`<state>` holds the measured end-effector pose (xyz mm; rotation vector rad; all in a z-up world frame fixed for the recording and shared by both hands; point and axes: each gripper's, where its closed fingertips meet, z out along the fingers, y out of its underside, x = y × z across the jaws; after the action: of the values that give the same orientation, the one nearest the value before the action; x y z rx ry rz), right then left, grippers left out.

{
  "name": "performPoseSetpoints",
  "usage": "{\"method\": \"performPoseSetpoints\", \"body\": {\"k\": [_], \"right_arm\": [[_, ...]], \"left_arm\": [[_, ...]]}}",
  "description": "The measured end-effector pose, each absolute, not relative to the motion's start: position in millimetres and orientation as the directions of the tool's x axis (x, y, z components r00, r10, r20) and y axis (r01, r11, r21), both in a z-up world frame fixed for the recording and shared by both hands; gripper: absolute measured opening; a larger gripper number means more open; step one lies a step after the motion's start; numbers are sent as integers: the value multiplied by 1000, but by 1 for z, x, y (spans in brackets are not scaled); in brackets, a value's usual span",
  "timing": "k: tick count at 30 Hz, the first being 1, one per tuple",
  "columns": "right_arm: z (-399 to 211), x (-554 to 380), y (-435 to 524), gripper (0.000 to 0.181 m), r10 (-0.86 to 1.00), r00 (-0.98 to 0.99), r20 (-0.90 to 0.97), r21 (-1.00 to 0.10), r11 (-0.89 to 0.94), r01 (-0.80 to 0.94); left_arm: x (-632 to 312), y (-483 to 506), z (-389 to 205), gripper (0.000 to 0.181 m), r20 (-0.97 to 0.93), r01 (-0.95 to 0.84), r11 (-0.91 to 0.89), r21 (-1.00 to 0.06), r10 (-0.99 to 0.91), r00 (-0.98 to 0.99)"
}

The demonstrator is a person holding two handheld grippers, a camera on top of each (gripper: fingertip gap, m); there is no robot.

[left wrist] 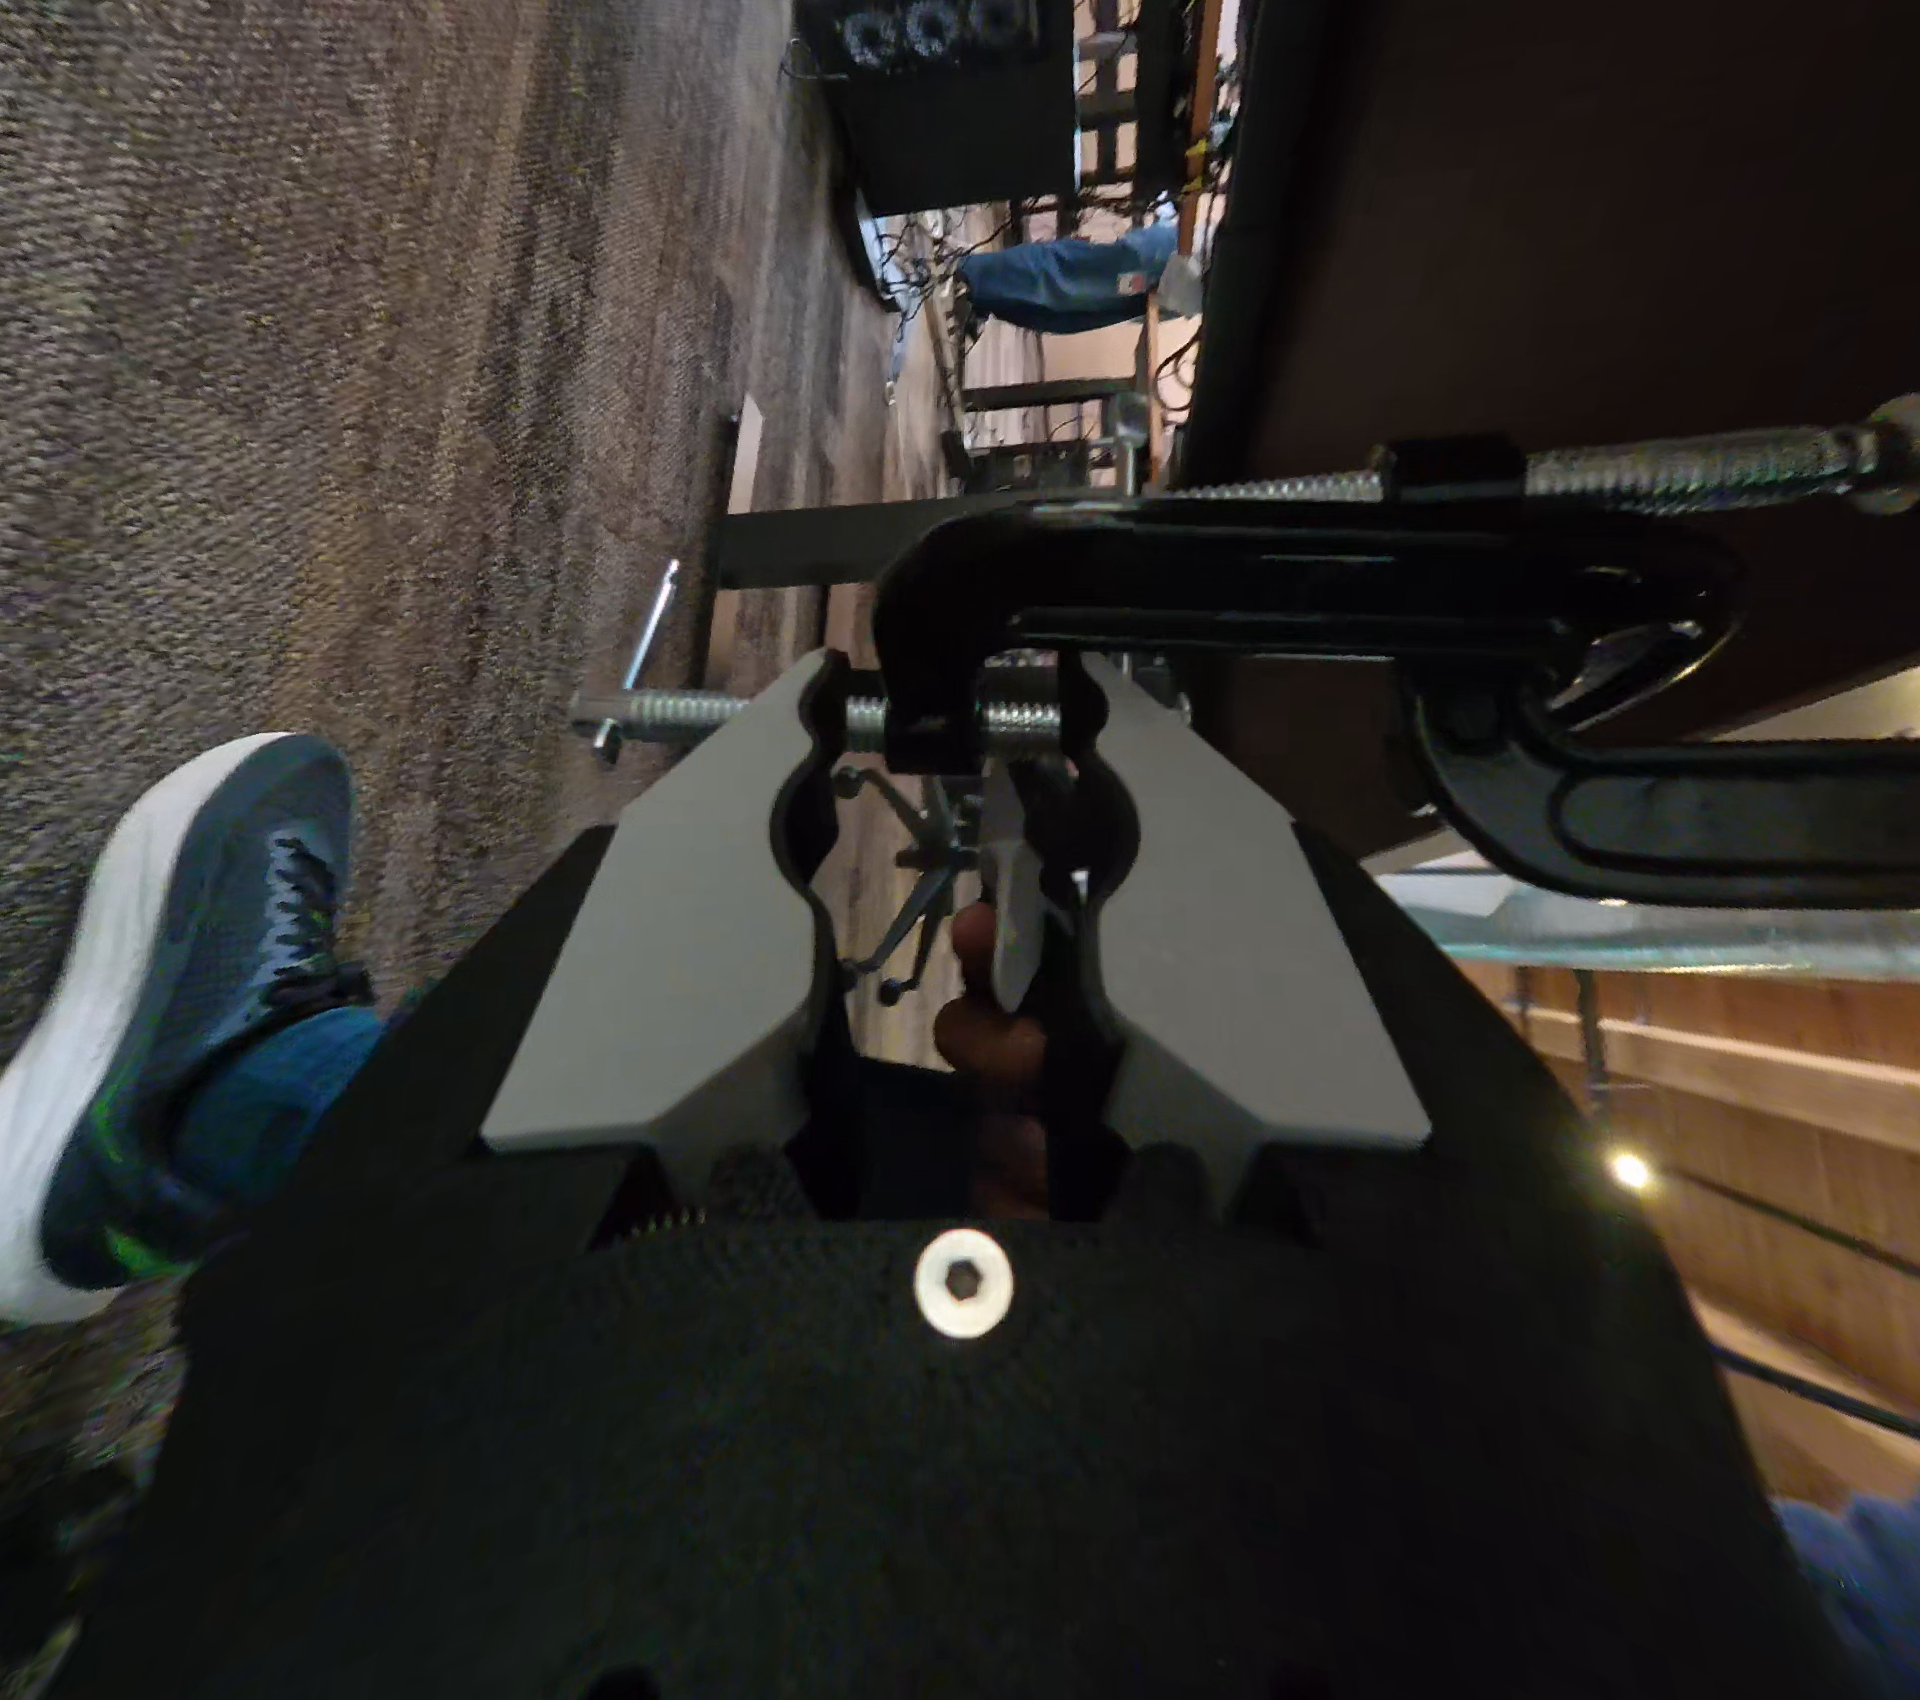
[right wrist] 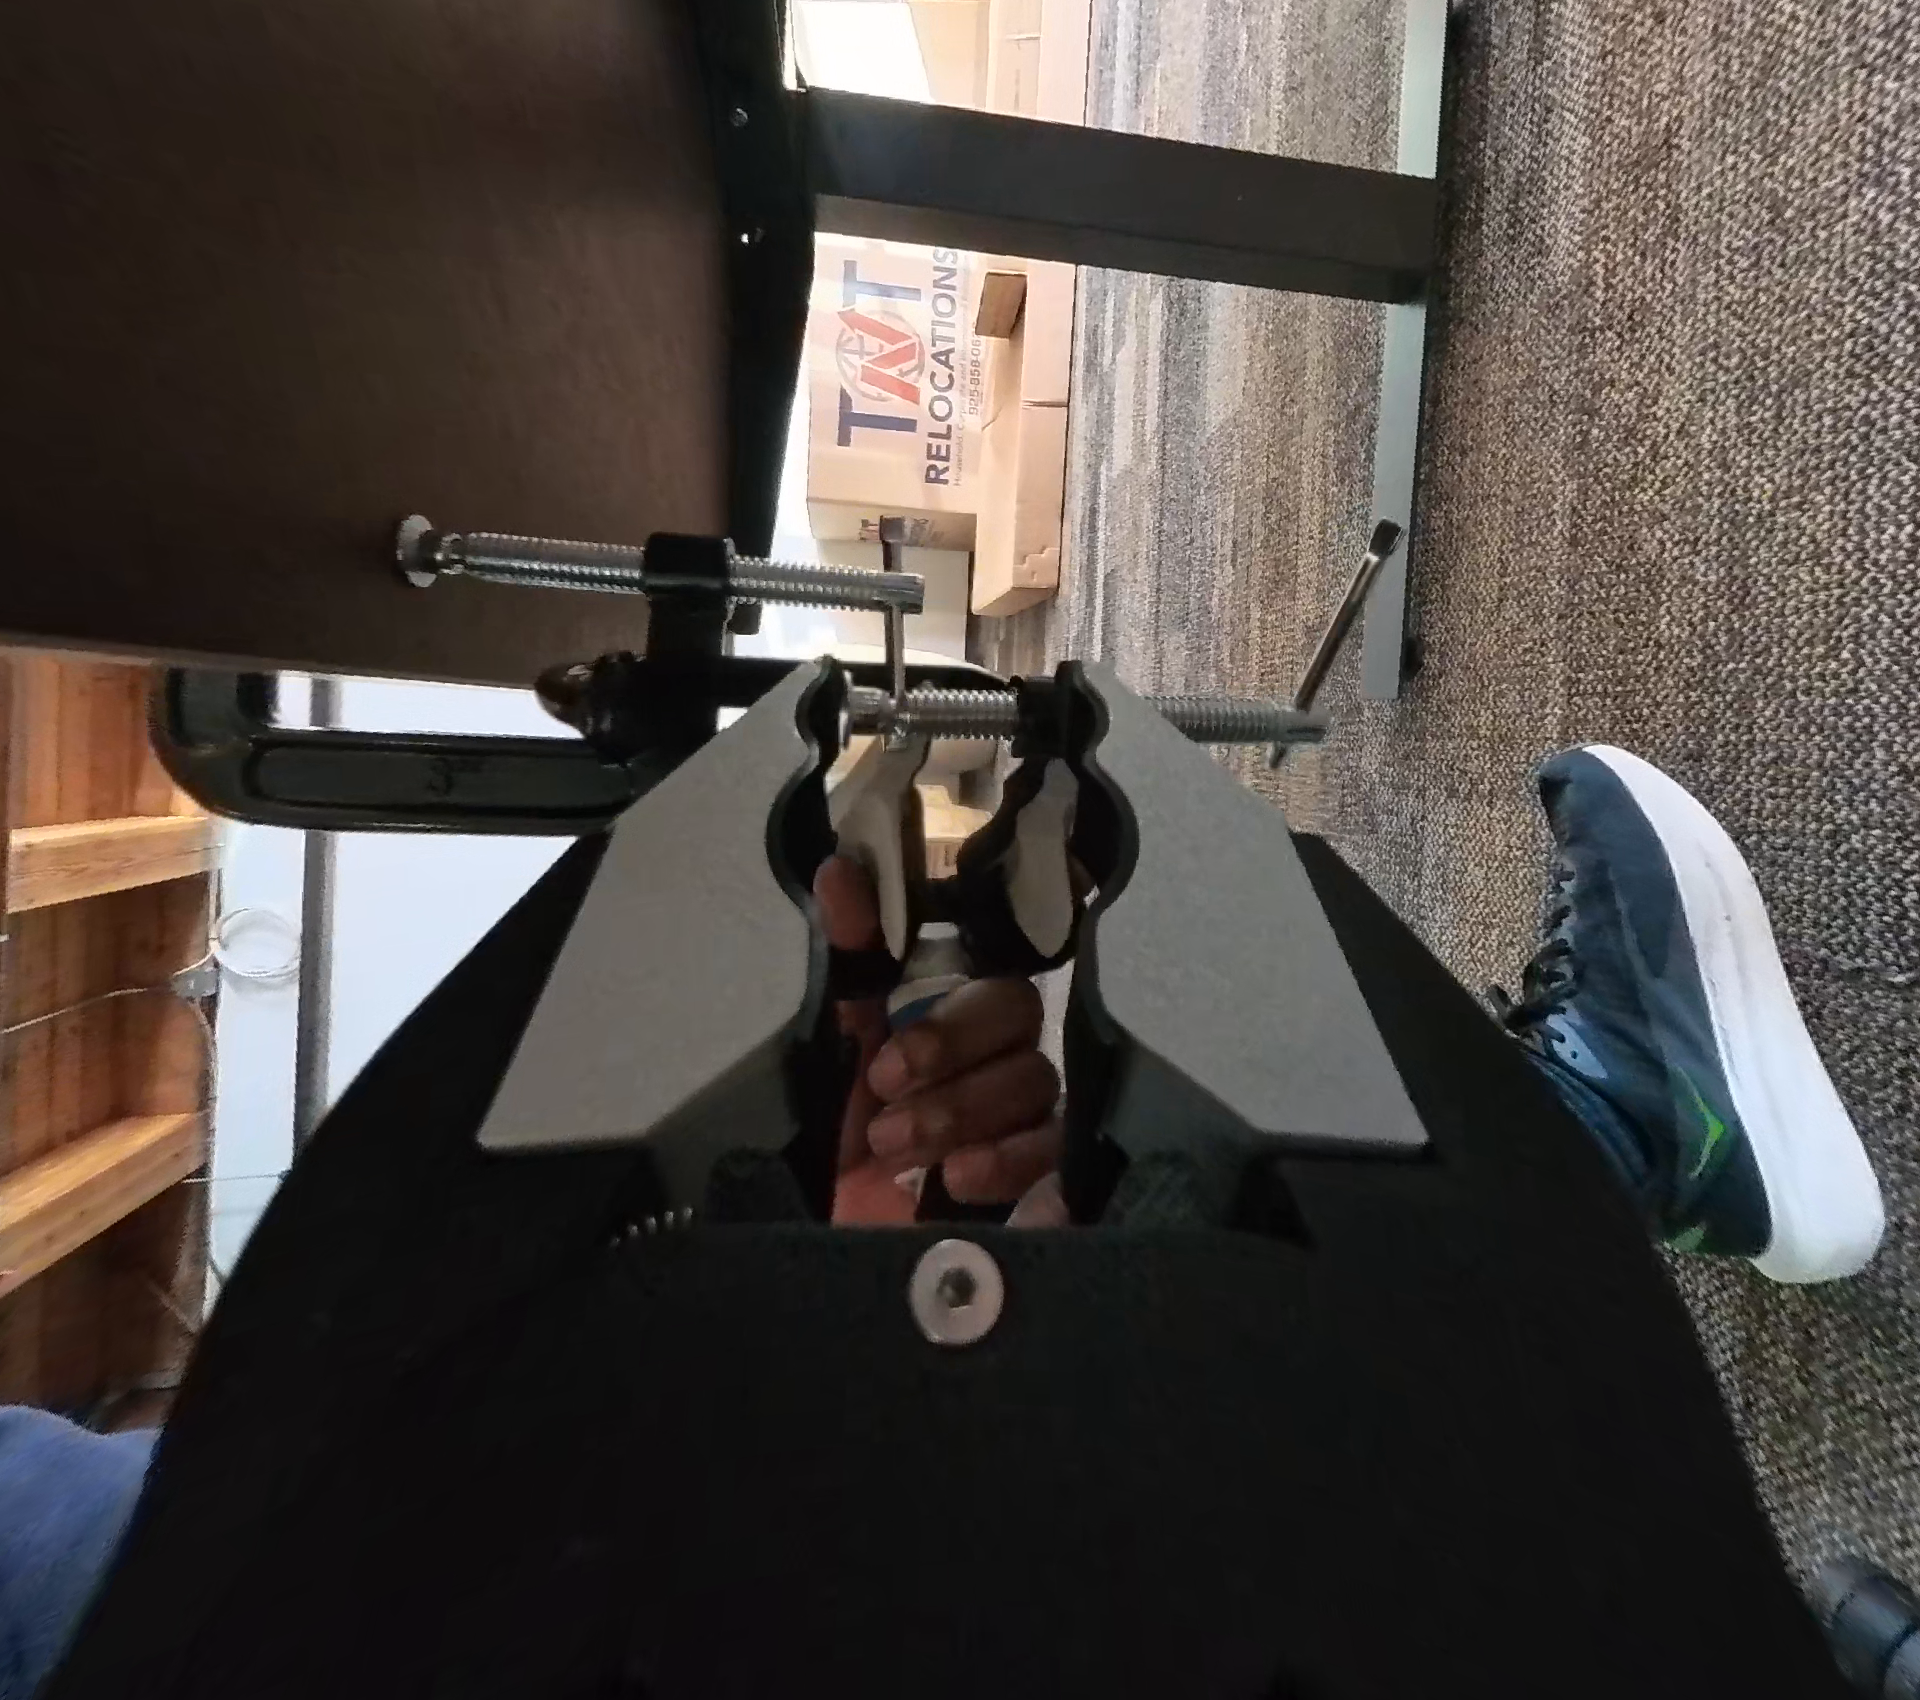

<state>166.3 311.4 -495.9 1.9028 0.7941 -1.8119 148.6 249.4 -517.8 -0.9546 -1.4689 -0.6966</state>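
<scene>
A black C-clamp (left wrist: 1714, 829) is screwed onto the edge of a dark table (left wrist: 1610, 144). A second black C-clamp (left wrist: 1299, 601) hangs from it, with its threaded screw toward the carpet. My left gripper (left wrist: 956, 694) is closed from one side on this hanging clamp's threaded boss and screw end. My right gripper (right wrist: 945, 700) faces it from the other side, closed on the same stretch of the hanging clamp's screw (right wrist: 1226, 720). The table clamp (right wrist: 416, 777) and the table underside (right wrist: 312, 196) show there too. The left gripper's fingers (right wrist: 883, 819) and a hand (right wrist: 956, 1058) show through the gap.
Grey carpet (left wrist: 312, 300) lies below. A dark shoe with a white sole (left wrist: 208, 975) is close by and also shows in the right wrist view (right wrist: 1683, 1006). A black table leg (right wrist: 1091, 206), cardboard boxes (right wrist: 894, 403) and a computer case (left wrist: 956, 61) stand farther off.
</scene>
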Motion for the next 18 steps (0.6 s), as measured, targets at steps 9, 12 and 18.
{"method": "performPoseSetpoints", "body": {"k": [9,12,18], "right_arm": [[-514,162,308,41,193,18,-981,-136,-750,647],[-538,156,315,42,315,33,-948,-222,-734,642],[-588,132,336,48,702,-78,-707,-578,-512,635]], "left_arm": [[146,253,-522,32,990,851,521,-73,144,-3],[147,253,-524,30,984,843,529,-100,176,6],[145,251,-525,30,978,832,541,-124,210,9]]}}
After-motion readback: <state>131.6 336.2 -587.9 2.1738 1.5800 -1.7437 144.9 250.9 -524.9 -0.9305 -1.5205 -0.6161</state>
